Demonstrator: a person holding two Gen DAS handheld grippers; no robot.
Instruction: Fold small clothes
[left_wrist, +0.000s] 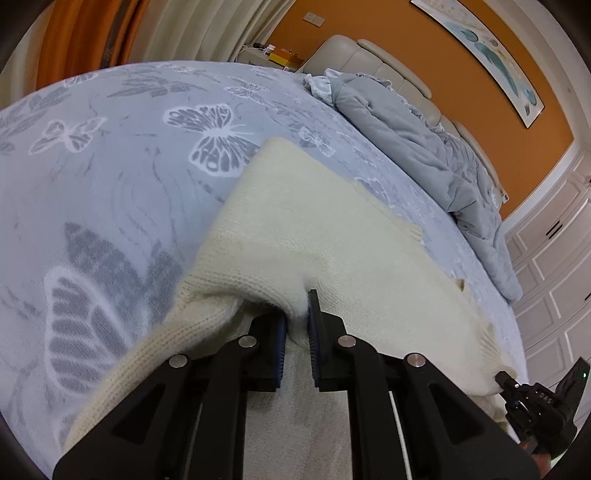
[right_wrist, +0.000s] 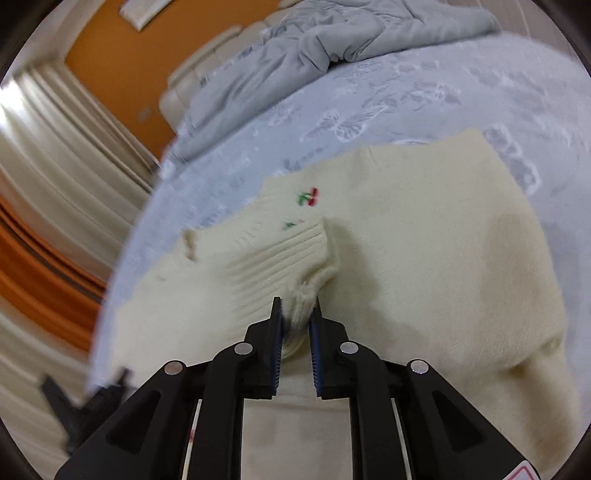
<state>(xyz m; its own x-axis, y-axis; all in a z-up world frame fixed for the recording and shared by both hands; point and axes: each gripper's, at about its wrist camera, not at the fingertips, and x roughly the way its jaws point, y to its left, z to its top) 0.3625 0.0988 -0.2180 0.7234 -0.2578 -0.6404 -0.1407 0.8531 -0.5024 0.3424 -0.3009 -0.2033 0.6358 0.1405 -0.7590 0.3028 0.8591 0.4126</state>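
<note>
Lying spread out on the bed (left_wrist: 110, 177) with its blue butterfly-print sheet is a small cream knit sweater (left_wrist: 314, 229), and both grippers are clamped on it. The left hand-held gripper (left_wrist: 297, 314) has its blue pads pinched together on a bunched bit of the knit near one edge, while the right hand-held gripper (right_wrist: 297, 314) is squeezed onto the ribbed cuff (right_wrist: 284, 258) of a sleeve folded over the body, just below a little red and green cherry motif (right_wrist: 308, 196). A crumpled grey duvet (left_wrist: 424, 147) sits further up by the padded headboard (left_wrist: 369, 59).
</note>
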